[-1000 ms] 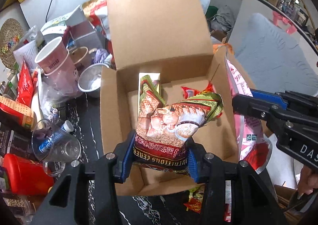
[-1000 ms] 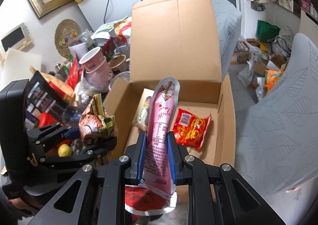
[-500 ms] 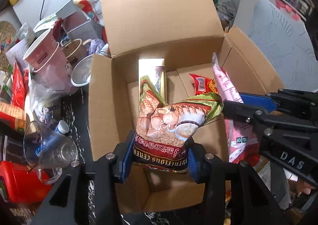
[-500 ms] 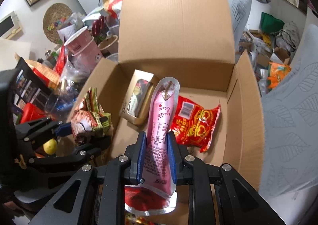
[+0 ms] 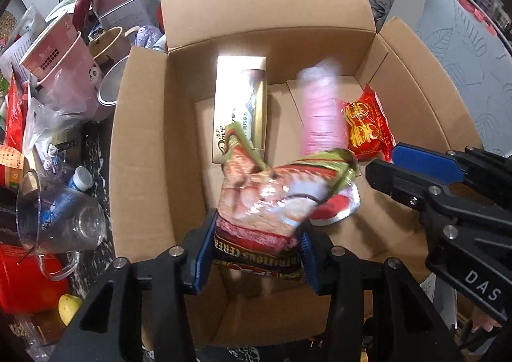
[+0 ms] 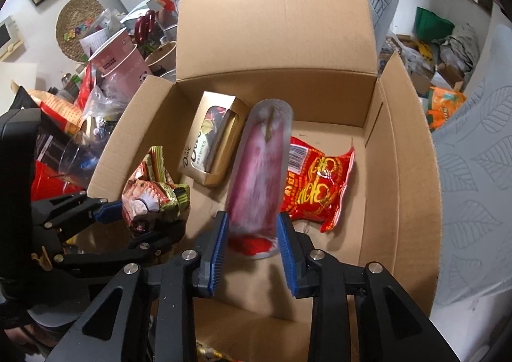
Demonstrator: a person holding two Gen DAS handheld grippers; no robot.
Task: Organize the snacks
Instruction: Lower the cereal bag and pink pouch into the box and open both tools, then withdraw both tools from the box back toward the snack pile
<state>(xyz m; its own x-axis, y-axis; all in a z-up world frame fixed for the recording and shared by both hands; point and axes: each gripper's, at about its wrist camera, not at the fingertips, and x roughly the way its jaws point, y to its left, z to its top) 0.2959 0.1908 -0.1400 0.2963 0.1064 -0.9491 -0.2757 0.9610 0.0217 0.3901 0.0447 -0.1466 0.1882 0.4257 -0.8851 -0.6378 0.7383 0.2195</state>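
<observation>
An open cardboard box [image 6: 403, 170] holds a gold Dove chocolate box [image 6: 211, 144] and a red snack packet [image 6: 313, 186]. My right gripper [image 6: 252, 234] hangs over the box floor and its jaws are opening. The pink pouch [image 6: 256, 163] stands blurred between the blue pads, which have come off its sides. At the box's left side, my left gripper [image 5: 256, 243] is shut on a crumpled cereal bag [image 5: 272, 195], held above the box floor. From the left wrist, the pink pouch [image 5: 323, 115] shows blurred behind the bag, with the right gripper [image 5: 400, 170] beside it.
Left of the box the dark table is crowded: stacked pink paper cups [image 5: 54, 55], a glass mug [image 5: 60, 221], a red container [image 5: 25, 279] and a metal bowl [image 5: 108, 90]. A grey leaf-patterned cushion [image 6: 473, 170] lies right of the box. The rear flap [image 6: 275, 10] stands upright.
Both grippers have sunk lower over the box. The right jaws have parted from the pink pouch, which now blurs and slips downward. The left still clamps the cereal bag.
</observation>
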